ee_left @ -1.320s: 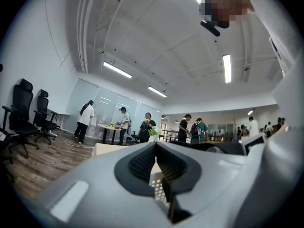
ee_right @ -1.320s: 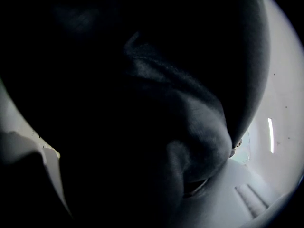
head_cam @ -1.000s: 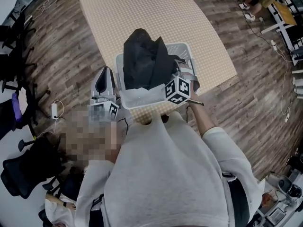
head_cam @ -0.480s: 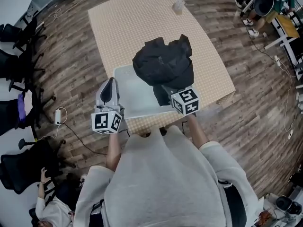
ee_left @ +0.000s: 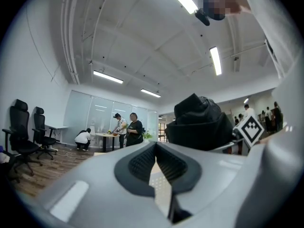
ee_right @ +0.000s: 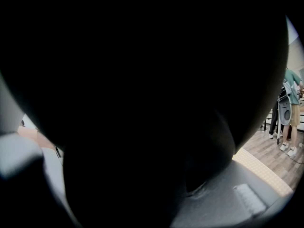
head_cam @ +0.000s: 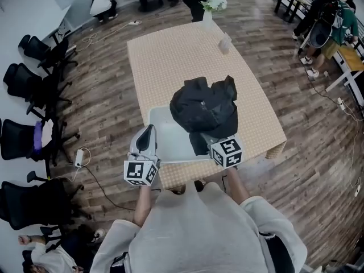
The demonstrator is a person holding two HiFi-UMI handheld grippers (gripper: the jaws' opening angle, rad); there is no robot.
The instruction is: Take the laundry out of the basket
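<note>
A black garment [head_cam: 205,110] hangs bunched above the far right part of the white laundry basket [head_cam: 165,135], which stands at the near edge of the beige-covered table [head_cam: 170,56]. My right gripper [head_cam: 211,141] is shut on the garment's lower edge, its marker cube toward me. Black cloth [ee_right: 142,103] fills nearly all of the right gripper view. My left gripper [head_cam: 147,136] is beside the basket's left rim, jaws together and holding nothing. In the left gripper view that gripper [ee_left: 156,156] points level, with the garment [ee_left: 199,125] up at the right.
A vase of flowers [head_cam: 209,7] and a small clear container [head_cam: 226,41] stand at the table's far end. Office chairs [head_cam: 34,95] line the floor at left. People stand or crouch at the back [head_cam: 102,4] and at the right [head_cam: 335,16].
The right gripper has risen and carried the black garment up out of the basket and toward the far side. The left gripper has shifted a little along the basket's left side.
</note>
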